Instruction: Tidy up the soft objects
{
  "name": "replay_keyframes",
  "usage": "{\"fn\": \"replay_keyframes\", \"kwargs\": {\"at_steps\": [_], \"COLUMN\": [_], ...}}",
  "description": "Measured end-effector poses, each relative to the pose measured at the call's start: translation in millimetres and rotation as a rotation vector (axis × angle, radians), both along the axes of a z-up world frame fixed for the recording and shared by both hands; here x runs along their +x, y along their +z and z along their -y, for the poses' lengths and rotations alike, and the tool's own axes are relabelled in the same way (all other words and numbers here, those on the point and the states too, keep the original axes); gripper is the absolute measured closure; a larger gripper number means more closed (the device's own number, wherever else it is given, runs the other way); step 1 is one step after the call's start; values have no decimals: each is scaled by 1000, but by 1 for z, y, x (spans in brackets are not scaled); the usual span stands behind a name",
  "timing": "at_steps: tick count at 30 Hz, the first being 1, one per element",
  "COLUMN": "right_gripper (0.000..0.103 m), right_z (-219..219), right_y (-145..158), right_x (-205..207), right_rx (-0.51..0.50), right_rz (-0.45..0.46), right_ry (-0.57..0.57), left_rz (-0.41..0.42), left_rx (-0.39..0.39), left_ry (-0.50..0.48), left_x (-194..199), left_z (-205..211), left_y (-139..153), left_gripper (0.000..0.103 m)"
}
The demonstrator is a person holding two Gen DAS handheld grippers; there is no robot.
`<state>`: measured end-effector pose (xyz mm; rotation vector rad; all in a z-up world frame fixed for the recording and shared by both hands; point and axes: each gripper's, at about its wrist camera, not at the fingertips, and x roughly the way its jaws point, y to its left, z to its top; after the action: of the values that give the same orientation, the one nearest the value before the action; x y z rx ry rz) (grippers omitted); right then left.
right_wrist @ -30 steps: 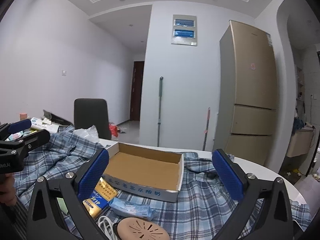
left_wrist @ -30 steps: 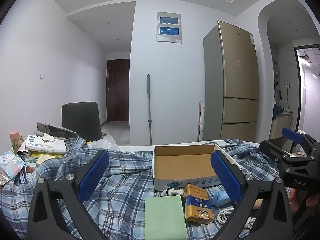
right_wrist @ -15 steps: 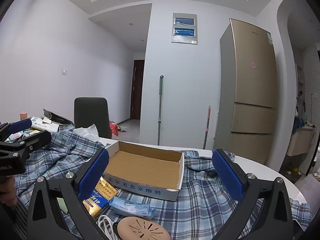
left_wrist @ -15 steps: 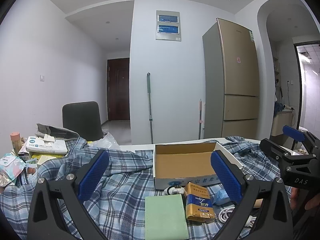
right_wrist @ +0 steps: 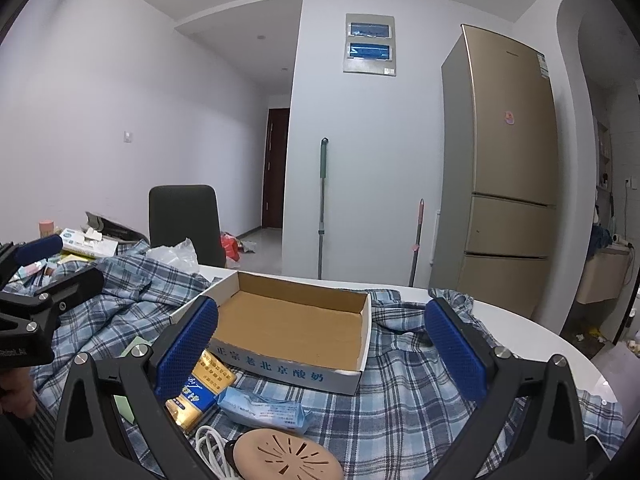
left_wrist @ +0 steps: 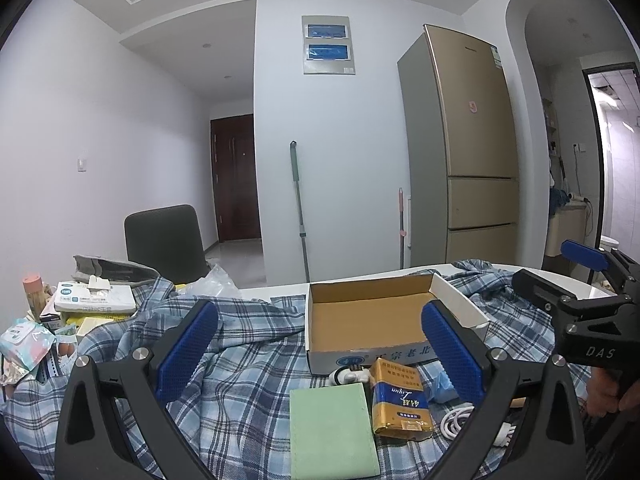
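Surface: white counter (right_wrist: pixel 532 332) with a rounded edge, mostly draped in one blue plaid cloth (left_wrist: pixel 248 376), rumpled and soft, spread under nearly all the items.

Room: pale walls; one gold fridge (left_wrist: pixel 468 152) at 1 o'clock in the left wrist view; one dark door (left_wrist: pixel 234 178) at 11 o'clock; one dark chair (left_wrist: pixel 164 240) behind the counter; two upright handled poles against the wall, one green (left_wrist: pixel 298 196), one pink (left_wrist: pixel 401 224); one grey wall panel with two blue windows (left_wrist: pixel 328 45).

Items on the cloth, counted:
- One cardboard box (left_wrist: pixel 372 320), shallow, open-topped, brown inside, white outside with blue lettering, empty, at centre.
- One green pad (left_wrist: pixel 332 428), flat, rectangular, at 6 o'clock, just beside the yellow pack.
- One yellow pack (left_wrist: pixel 400 396), glossy, with a blue band, touching the box front.
- One pale blue wrapped packet (right_wrist: pixel 264 406), crinkled, in front of the box.
- One white cable (right_wrist: pixel 212 446), coiled.
- One pink round disc (right_wrist: pixel 286 454), slotted, at 6 o'clock in the right wrist view.
- One clutter pile (left_wrist: pixel 80 308) of boxes and packets at 9 o'clock.

Tongs: left tongs (left_wrist: pixel 318 350) spread wide, holding nothing; right tongs (right_wrist: pixel 320 350) spread wide, holding nothing. Both have black frames and blue ribbed pads.
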<state>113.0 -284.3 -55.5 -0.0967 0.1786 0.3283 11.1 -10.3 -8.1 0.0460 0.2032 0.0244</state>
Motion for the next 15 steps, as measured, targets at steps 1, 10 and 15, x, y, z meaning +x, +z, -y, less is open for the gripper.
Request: {"fn": "replay_keyframes", "kwargs": {"at_steps": [1, 10, 15], "right_gripper": [0, 1, 1], "right_z": [0, 0, 1], "right_y": [0, -1, -1], "right_x": [0, 6, 5], "right_rx": [-3, 14, 20], "right_rz": [-2, -37, -33], "right_ry": [2, 9, 8], "left_rz": [-2, -10, -18], "left_rx": [1, -15, -12], "left_ry": [1, -4, -25], "left_x": [0, 1, 4], "left_z": [0, -3, -2], "left_y": [0, 0, -1], "left_gripper": [0, 0, 0]}}
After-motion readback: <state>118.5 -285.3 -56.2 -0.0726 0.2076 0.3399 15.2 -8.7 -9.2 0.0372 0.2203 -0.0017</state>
